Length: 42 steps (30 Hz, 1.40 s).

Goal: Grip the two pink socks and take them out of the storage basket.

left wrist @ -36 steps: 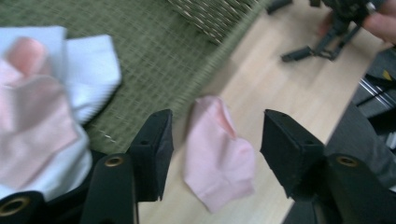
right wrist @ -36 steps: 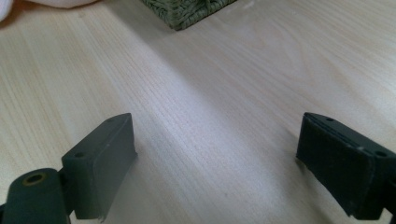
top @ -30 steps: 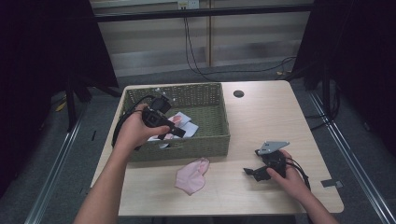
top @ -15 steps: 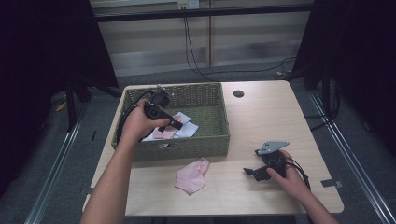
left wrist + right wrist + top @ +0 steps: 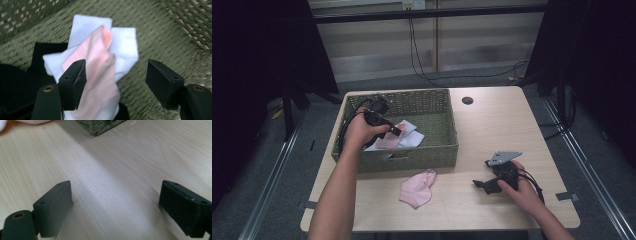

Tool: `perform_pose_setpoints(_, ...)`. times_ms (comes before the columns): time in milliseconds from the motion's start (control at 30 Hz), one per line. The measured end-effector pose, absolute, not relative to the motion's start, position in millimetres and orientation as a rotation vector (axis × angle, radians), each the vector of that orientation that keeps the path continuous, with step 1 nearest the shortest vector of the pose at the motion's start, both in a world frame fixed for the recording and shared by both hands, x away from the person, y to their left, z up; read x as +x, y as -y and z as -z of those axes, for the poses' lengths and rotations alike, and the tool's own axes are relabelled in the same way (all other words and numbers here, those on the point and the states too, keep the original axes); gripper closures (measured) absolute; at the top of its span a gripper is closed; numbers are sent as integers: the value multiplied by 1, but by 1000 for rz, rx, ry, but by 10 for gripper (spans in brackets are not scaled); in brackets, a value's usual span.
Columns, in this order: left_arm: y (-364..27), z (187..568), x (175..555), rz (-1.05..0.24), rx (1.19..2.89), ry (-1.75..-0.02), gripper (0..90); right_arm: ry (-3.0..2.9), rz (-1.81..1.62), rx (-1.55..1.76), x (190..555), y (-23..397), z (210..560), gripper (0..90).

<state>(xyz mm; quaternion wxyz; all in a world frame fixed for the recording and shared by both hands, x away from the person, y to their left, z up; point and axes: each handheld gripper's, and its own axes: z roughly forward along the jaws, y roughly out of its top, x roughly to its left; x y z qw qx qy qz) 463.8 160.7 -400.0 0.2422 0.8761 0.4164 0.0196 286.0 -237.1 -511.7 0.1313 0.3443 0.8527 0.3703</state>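
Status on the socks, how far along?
Done: one pink sock lies on the white socks inside the basket. In hand: nothing; the left gripper hangs open over that pile. Left: the other pink sock on the table; right gripper rests open.

high view: looked forward and down from above the bench (image 5: 532,125), far | left view: rode the left tongs (image 5: 116,82), close over the basket (image 5: 160,32) floor | right view: rode the right tongs (image 5: 116,207), low over bench | shared: basket (image 5: 100,126) corner
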Motion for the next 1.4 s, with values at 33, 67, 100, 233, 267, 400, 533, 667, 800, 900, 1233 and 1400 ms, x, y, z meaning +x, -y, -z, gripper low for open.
perform_pose_setpoints(33, -162, 403, 465, -49, 2395, -1146, 328, -2476, -1075, 1000, 286, 237, 512, 106)
perform_pose_setpoints(67, -163, 405, 467, -48, 2391, -1157, 329, -2476, -1075, 1000, 286, 237, 512, 106)
perform_pose_setpoints(100, -164, 408, 468, -47, 2392, -1158, 332, -2476, -1075, 1000, 286, 237, 512, 106)
perform_pose_setpoints(233, -166, 418, 473, -31, 2391, -1157, 343, -2476, -1076, 1000, 286, 237, 512, 106)
perform_pose_setpoints(267, -165, 419, 474, -30, 2389, -1159, 355, -2476, -1076, 1000, 286, 237, 512, 106)
perform_pose_setpoints(400, -165, 426, 478, -16, 2403, -1182, 460, -2476, -1076, 1000, 286, 237, 512, 106)
perform_pose_setpoints(533, -166, 429, 480, -4, 2411, -1210, 641, -2476, -1076, 1000, 286, 237, 512, 106)
perform_pose_setpoints(667, -167, 425, 480, 9, 2431, -1220, 788, -2476, -1076, 1000, 286, 237, 512, 106)
perform_pose_setpoints(800, -167, 414, 478, -2, 2447, -1208, 821, -2476, -1076, 1000, 286, 237, 512, 106)
perform_pose_setpoints(900, -168, 409, 477, 10, 2439, -1223, 828, -2476, -1076, 1004, 286, 237, 512, 106)
perform_pose_setpoints(1233, -172, 386, 469, 39, 2443, -1198, 833, -2477, -1076, 1001, 286, 237, 512, 106)
perform_pose_setpoints(1400, -172, 375, 466, 53, 2435, -1188, 834, -2477, -1076, 1001, 286, 237, 512, 106)
